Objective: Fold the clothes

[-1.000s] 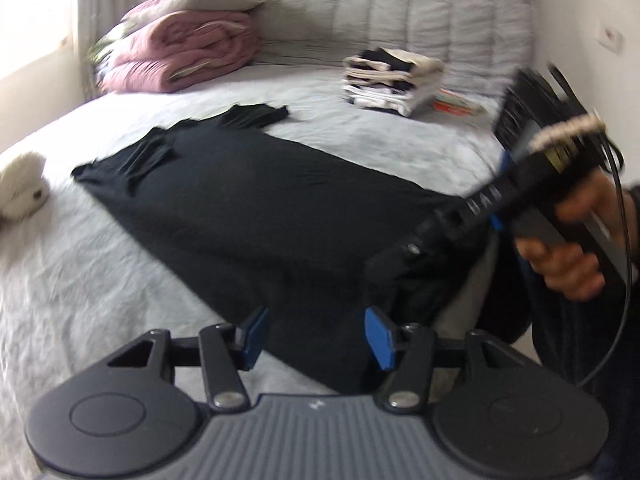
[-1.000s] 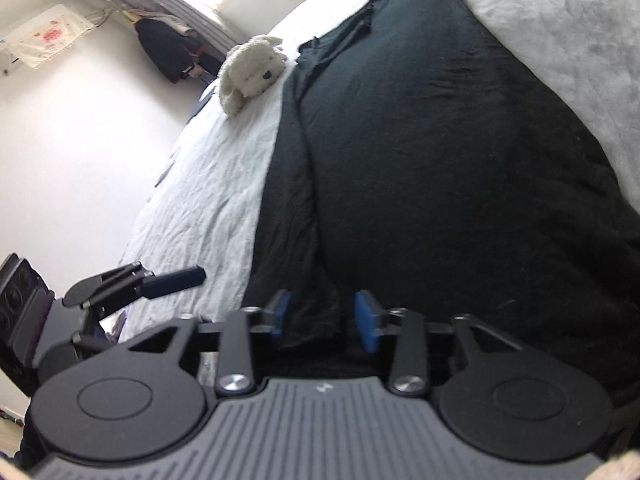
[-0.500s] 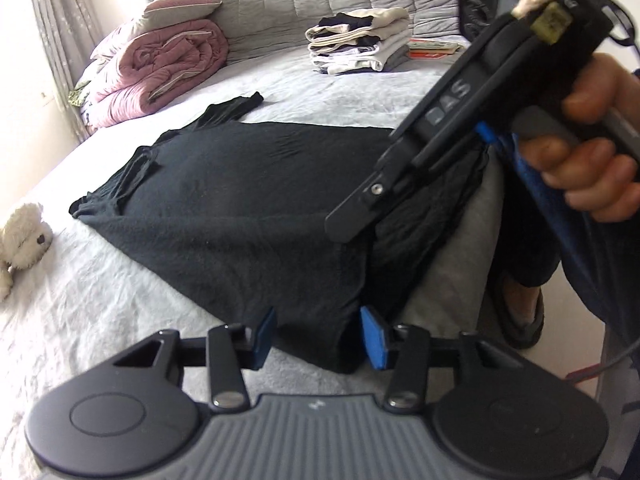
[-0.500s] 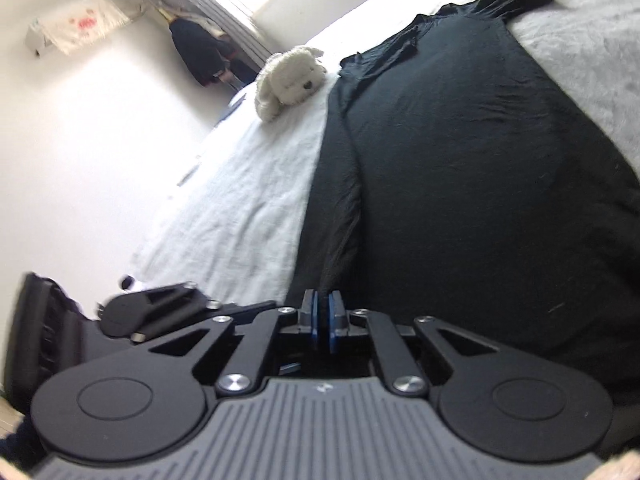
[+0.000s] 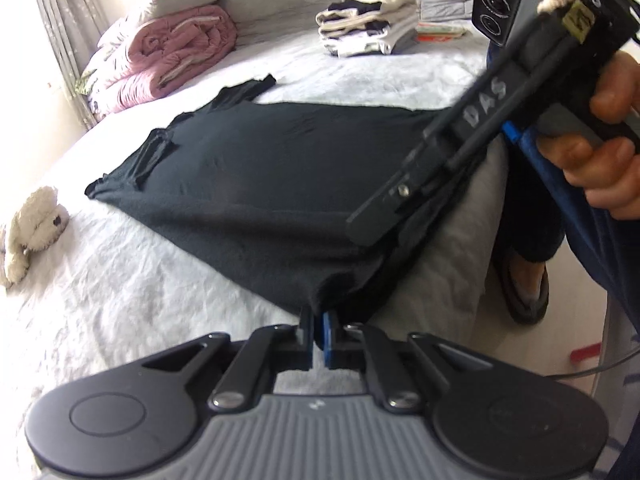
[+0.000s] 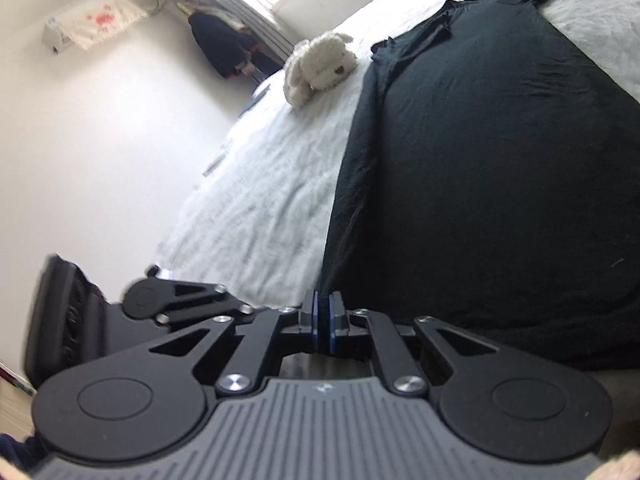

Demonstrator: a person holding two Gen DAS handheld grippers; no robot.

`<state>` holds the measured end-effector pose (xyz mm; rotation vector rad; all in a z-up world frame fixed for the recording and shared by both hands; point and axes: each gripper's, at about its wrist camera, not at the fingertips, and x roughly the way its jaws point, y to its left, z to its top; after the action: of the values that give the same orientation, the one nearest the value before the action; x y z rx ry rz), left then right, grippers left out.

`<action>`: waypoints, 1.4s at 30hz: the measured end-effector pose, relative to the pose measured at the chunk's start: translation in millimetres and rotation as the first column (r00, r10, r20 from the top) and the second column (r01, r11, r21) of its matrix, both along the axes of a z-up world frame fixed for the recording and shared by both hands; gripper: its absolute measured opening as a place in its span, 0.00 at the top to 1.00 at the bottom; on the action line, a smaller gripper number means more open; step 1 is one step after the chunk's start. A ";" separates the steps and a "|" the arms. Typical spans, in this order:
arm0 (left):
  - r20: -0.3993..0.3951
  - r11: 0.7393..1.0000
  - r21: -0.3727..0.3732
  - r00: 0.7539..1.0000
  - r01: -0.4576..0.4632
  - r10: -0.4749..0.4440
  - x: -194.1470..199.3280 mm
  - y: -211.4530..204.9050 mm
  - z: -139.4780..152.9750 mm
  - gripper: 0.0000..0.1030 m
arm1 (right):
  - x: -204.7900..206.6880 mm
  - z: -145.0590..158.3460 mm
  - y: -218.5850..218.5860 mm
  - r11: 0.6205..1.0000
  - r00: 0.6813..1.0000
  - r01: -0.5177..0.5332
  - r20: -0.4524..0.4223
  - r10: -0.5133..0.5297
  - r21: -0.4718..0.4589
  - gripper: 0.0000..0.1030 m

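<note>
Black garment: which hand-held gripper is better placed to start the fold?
Neither clearly: left hand-held gripper and right hand-held gripper each pinch the black garment at its near hem; probably both lift together.

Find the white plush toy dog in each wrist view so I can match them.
Left wrist: white plush toy dog lies at the far left edge, on the pale bedspread.
Right wrist: it sits top centre.
Shared landmark: the black garment spread beside it.
</note>
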<state>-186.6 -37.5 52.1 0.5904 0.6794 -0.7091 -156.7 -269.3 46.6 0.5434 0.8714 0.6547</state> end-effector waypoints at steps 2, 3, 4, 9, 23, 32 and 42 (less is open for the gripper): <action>-0.015 1.000 0.009 1.000 -0.002 0.002 0.4 2.3 -0.8 0.96 | 3.0 -6.7 2.6 1.000 0.999 -0.025 -0.033 0.025 -0.012 0.91; -0.024 1.000 0.014 1.000 -0.003 0.004 0.7 3.1 -1.8 0.96 | 3.7 -9.0 3.7 0.999 0.998 -0.036 -0.045 0.036 -0.012 0.90; -0.032 1.000 0.018 0.999 -0.002 0.003 0.8 3.6 -3.1 0.96 | 4.1 -10.3 5.2 0.999 0.997 -0.050 -0.051 0.049 -0.012 0.89; -0.055 1.000 0.018 0.998 0.018 -0.017 1.5 8.8 -5.2 0.96 | 16.0 5.6 0.0 0.996 0.996 -0.091 0.000 0.091 -0.009 0.84; -0.084 0.999 -0.005 0.995 0.053 -0.053 9.5 11.3 -10.0 0.96 | 254.2 7.9 4.5 0.999 0.999 0.021 -0.041 -0.020 0.024 0.84; -0.111 0.996 -0.036 0.990 0.080 -0.084 13.8 14.0 -10.6 0.96 | 324.4 -18.7 29.8 0.999 0.999 0.021 -0.050 -0.020 0.029 0.51; -0.126 0.994 -0.045 0.986 0.100 -0.105 14.3 15.8 -10.2 0.96 | 337.5 -8.3 29.0 1.000 1.000 0.010 0.005 -0.010 0.004 0.96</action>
<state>-172.3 -21.8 41.8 0.5509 0.7567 -0.8602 180.9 -240.3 38.3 0.5496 0.8622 0.6483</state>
